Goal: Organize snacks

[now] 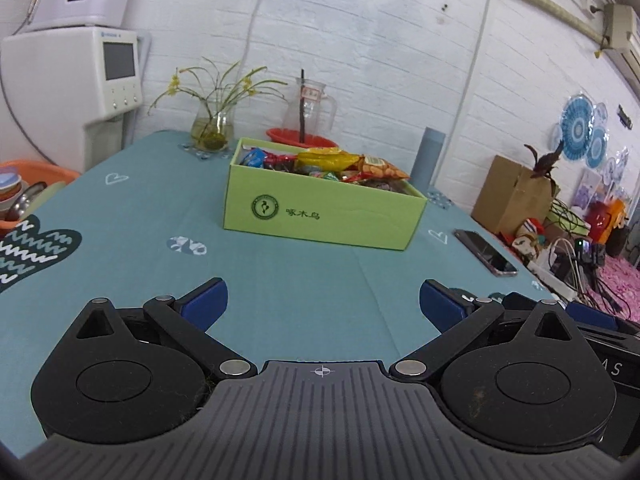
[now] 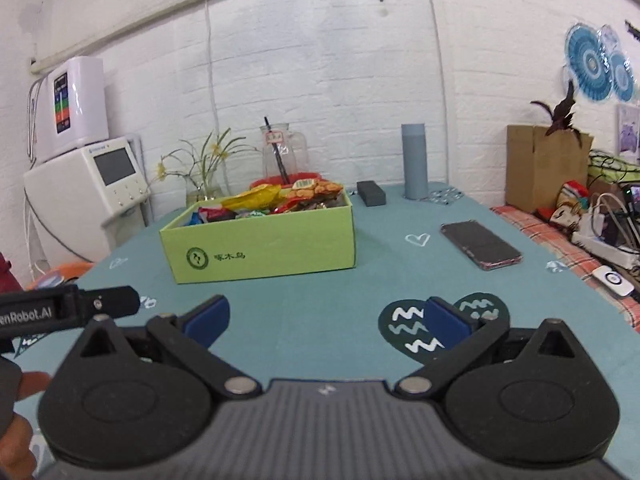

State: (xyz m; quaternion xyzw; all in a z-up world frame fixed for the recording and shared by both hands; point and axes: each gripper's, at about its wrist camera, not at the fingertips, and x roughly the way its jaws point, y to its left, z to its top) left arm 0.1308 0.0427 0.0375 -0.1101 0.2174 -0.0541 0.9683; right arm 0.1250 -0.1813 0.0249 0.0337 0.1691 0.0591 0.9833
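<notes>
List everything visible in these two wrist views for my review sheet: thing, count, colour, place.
snack box: one, light green, open, centre of the table, full of snacks
snack packets: many, count unclear, yellow, orange, red, blue, heaped in the box
tablecloth: one, teal with hearts
phone: one, dark, flat on the cloth right of the box
grey cylinder: one, upright, far edge of the table
dark block: one, beside the cylinder
glass pitcher: one, clear, behind the box
red basin: one, under the pitcher
flower vase: one, glass, yellow flowers, far left
white appliance: two units stacked, left wall
cardboard box: one, brown, right
left gripper: black, blue pads, open, empty
right gripper: same, open, empty
</notes>
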